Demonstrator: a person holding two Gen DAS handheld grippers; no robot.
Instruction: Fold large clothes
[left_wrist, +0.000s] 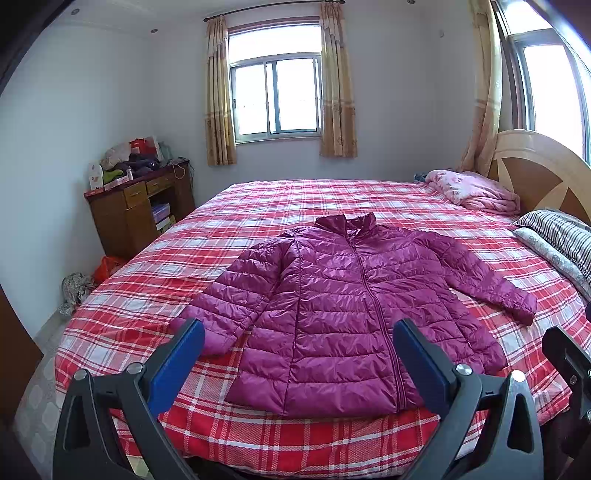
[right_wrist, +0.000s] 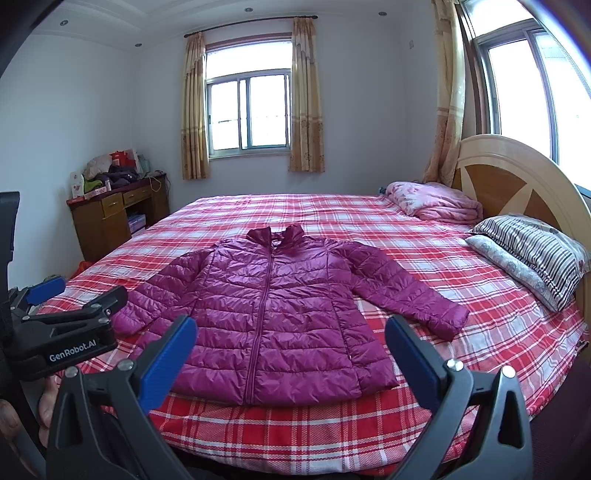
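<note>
A magenta quilted puffer jacket (left_wrist: 343, 302) (right_wrist: 273, 310) lies flat and zipped on the red plaid bed (left_wrist: 258, 206) (right_wrist: 480, 332), collar towards the far window, both sleeves spread out to the sides. My left gripper (left_wrist: 297, 332) hovers open in front of the jacket's hem, nothing between its blue pads. My right gripper (right_wrist: 290, 328) is likewise open, short of the hem, and empty. In the right wrist view the left gripper (right_wrist: 59, 321) shows at the left edge, beside the jacket's left cuff. A black part of the right gripper (left_wrist: 569, 362) shows at the left wrist view's right edge.
A folded pink blanket (right_wrist: 436, 203) and striped pillows (right_wrist: 532, 251) lie by the wooden headboard (right_wrist: 517, 184) on the right. A cluttered wooden desk (right_wrist: 114, 210) stands by the far left wall. Bags (left_wrist: 77, 288) lie on the floor left of the bed.
</note>
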